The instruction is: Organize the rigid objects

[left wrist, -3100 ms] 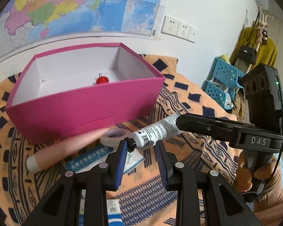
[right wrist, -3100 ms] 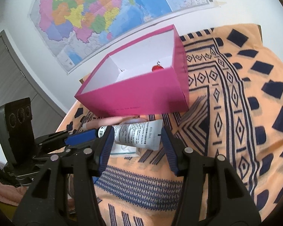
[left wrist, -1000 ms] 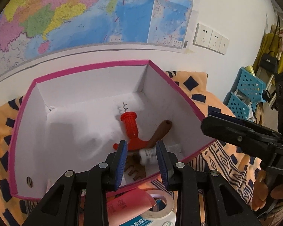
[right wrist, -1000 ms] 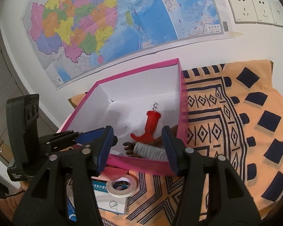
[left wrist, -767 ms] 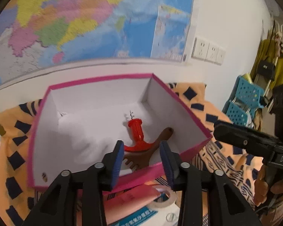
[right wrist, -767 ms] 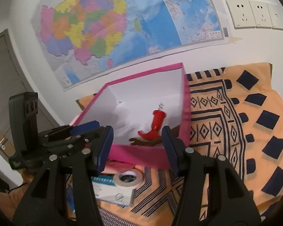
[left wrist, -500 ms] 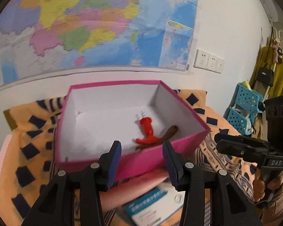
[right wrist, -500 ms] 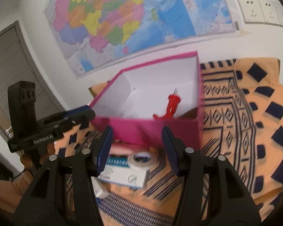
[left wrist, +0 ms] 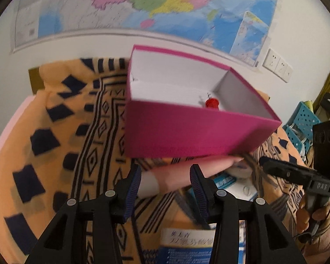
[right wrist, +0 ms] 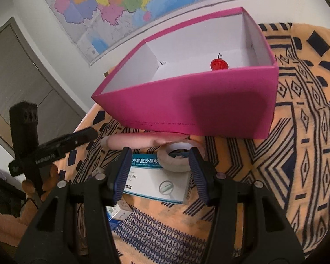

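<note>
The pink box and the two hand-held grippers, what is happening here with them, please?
A person is sorting small items into the open pink cardboard box on the orange patterned cloth. Both the left hand-held gripper and the right hand-held gripper are open and empty. A red plastic corkscrew already lies in the box. In front of it, the pale pink tube, the white tape roll and the white-and-blue medicine carton wait on the cloth.
</note>
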